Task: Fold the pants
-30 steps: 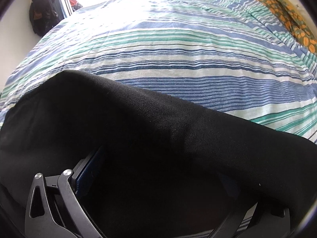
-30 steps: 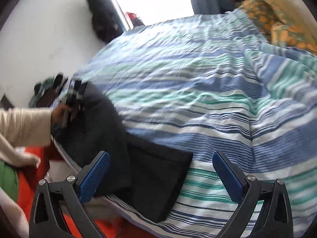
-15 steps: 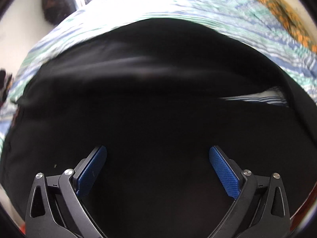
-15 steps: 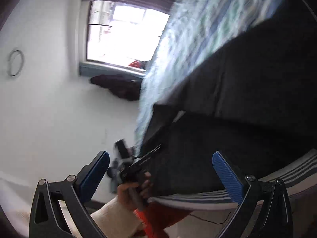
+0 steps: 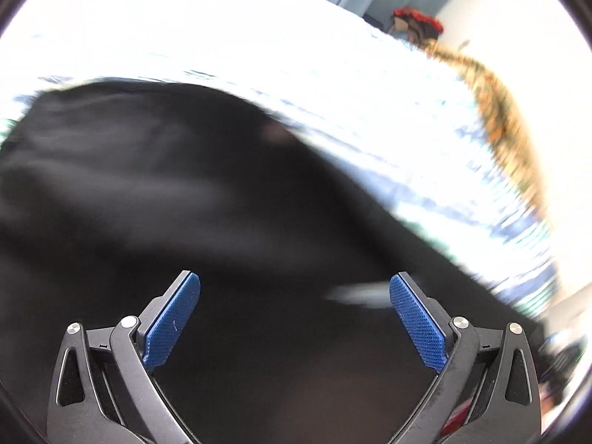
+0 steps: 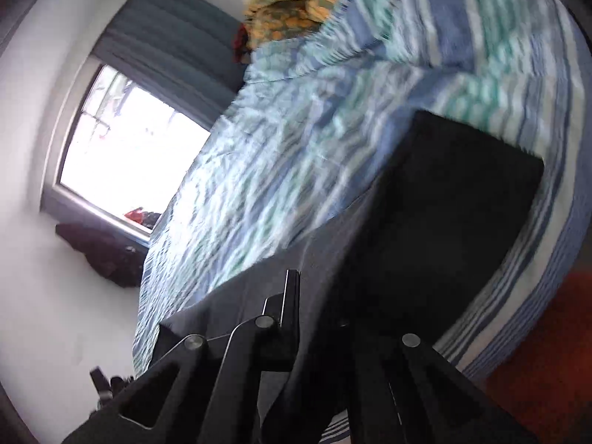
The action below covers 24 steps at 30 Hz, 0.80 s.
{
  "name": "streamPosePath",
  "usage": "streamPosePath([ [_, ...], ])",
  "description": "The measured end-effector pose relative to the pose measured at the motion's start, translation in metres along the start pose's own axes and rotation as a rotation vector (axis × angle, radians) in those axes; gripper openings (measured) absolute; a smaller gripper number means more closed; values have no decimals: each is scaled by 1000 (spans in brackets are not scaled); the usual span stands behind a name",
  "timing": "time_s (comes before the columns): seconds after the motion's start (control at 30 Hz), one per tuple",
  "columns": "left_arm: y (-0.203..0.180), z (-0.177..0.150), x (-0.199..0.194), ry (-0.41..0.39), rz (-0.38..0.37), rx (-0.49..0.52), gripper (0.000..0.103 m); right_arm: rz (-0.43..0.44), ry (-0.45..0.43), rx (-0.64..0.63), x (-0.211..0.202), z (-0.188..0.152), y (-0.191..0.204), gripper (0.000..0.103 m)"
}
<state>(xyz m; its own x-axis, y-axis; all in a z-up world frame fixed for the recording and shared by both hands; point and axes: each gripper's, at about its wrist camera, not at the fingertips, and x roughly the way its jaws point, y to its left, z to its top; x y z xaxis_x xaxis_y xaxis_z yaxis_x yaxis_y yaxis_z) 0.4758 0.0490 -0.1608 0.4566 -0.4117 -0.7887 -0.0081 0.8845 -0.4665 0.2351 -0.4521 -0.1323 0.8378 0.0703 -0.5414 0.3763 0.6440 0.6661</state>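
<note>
The black pants (image 5: pixel 185 192) lie on the striped bed and fill most of the left wrist view. My left gripper (image 5: pixel 294 318) is open above them, its blue pads (image 5: pixel 172 320) apart with nothing between. In the right wrist view the pants (image 6: pixel 444 214) lie near the bed's edge, partly folded. My right gripper (image 6: pixel 307 296) is shut on a dark edge of the pants, which drapes over its fingers (image 6: pixel 290 296). The view is tilted and blurred.
The bed has a blue, green and white striped cover (image 6: pixel 296 140). An orange patterned blanket (image 6: pixel 292 7) lies at its far end. A window (image 6: pixel 122 162) and a dark curtain (image 6: pixel 174 48) are behind the bed. Red floor (image 6: pixel 555 351) shows beside the bed.
My right gripper was open beside the pants and has now shut on their edge. My left gripper, covered by cloth a second ago, has let go, stays open and has swung right.
</note>
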Motion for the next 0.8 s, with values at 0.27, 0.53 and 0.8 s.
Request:
streamPosePath([
  [0.27, 17, 73, 41, 81, -76, -200, 102, 245, -5, -250, -72, 8, 55, 3],
  [0.53, 43, 84, 23, 39, -47, -235, 5, 296, 70, -377, -85, 32, 55, 3],
  [0.8, 14, 33, -160, -368, -32, -70, 11, 259, 123, -313, 13, 122, 52, 3],
])
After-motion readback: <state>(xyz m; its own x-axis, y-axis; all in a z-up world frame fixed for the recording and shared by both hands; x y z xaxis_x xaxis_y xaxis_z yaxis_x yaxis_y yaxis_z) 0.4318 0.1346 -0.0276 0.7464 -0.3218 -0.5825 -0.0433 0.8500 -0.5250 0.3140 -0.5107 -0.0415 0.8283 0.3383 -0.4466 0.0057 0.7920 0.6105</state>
